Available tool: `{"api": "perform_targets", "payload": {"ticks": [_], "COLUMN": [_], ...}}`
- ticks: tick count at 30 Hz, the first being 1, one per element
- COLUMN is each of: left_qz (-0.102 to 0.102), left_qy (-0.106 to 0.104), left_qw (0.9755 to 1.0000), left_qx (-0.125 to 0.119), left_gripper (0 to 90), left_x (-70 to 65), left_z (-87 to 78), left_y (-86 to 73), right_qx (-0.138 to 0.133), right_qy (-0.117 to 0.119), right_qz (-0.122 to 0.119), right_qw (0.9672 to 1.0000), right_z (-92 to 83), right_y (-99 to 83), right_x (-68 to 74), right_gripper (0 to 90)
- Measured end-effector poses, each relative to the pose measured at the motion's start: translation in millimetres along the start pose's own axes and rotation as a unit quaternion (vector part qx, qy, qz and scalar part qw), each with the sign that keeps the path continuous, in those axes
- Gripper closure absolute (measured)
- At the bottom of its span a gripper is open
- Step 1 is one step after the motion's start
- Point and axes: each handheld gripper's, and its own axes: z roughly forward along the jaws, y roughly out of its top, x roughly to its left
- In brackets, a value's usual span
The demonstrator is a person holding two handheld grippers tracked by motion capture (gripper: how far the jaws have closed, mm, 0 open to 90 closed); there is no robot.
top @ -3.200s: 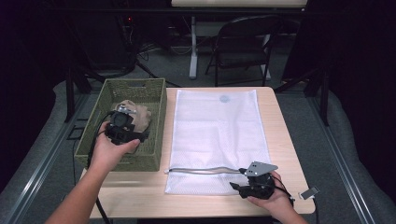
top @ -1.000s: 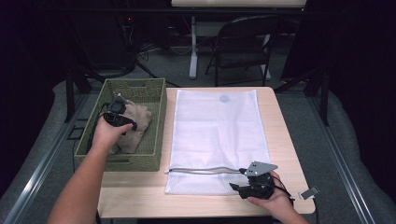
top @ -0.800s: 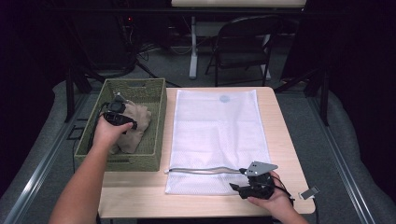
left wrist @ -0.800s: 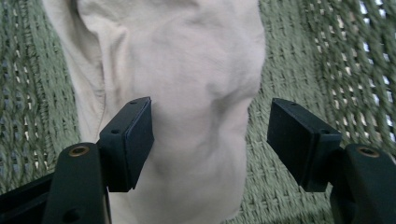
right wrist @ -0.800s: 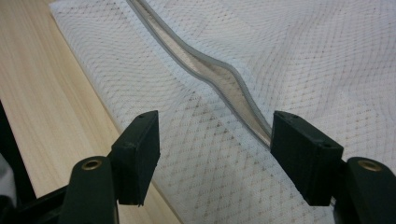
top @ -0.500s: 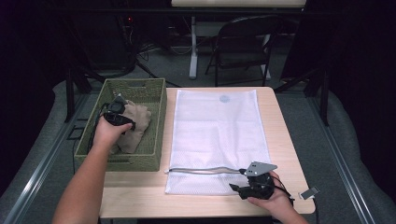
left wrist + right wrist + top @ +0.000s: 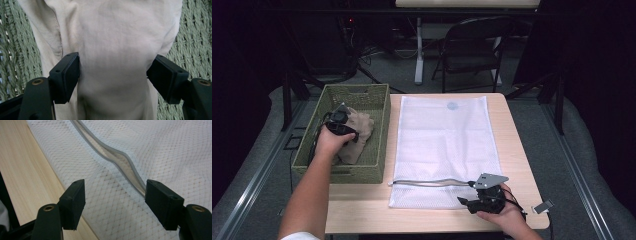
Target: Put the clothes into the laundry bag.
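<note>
A beige garment (image 7: pixel 361 131) lies crumpled in a green woven basket (image 7: pixel 385 131) at the table's left. My left gripper (image 7: pixel 340 123) is down on it, pointing into the basket. In the left gripper view the jaws have just been opening; my left gripper (image 7: pixel 113 75) stands open with a bulge of the garment (image 7: pixel 112 37) between the pads. A white mesh bag (image 7: pixel 447 142) lies flat on the table's middle. My right gripper (image 7: pixel 466 204) rests at its near right corner, by the grey zipper (image 7: pixel 427 182). My right gripper (image 7: pixel 115 202) is open over the mesh bag (image 7: pixel 162 150), beside its zipper (image 7: pixel 117 157).
The wooden table (image 7: pixel 512 150) shows bare strips right of the bag and along its front edge. The basket's weave (image 7: pixel 195 30) flanks the garment. A folding chair (image 7: pixel 472 50) and stand legs are behind the table. A small tag (image 7: pixel 543 206) lies near the right hand.
The left hand has gone from the basket's near part deeper in and sunk onto the garment. The right hand and the mesh bag have not moved.
</note>
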Motion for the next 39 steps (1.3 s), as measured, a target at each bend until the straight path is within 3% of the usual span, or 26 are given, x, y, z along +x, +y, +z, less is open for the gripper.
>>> {"api": "perform_targets", "payload": {"ticks": [6, 13, 30, 39], "left_qz": [0.002, 0.025, 0.010, 0.015], "left_qy": [-0.002, 0.007, 0.004, 0.019], "left_qw": [1.0000, 0.9997, 0.9999, 0.9997], "left_qx": [-0.004, -0.004, -0.003, -0.006], "left_gripper": [25.4, 21.4, 14.1, 11.7], "left_x": [2.4, -1.0, 1.6, -2.3], "left_z": [3.1, 9.0, 16.5, 19.3], "left_y": [0.7, -0.2, -0.3, -2.7], "right_qx": [0.001, 0.000, 0.008, 0.008], "right_qy": [-0.001, -0.002, 0.006, 0.008], "right_qz": [0.001, 0.002, -0.006, -0.006], "right_qw": [1.0000, 1.0000, 0.9999, 0.9999], "right_z": [-0.3, 0.2, 2.0, 2.0], "right_y": [-0.1, -0.3, -1.1, -1.4], "right_x": [-0.3, 0.1, 0.4, 0.3], "right_gripper": [32.3, 32.3, 32.3, 32.3]}}
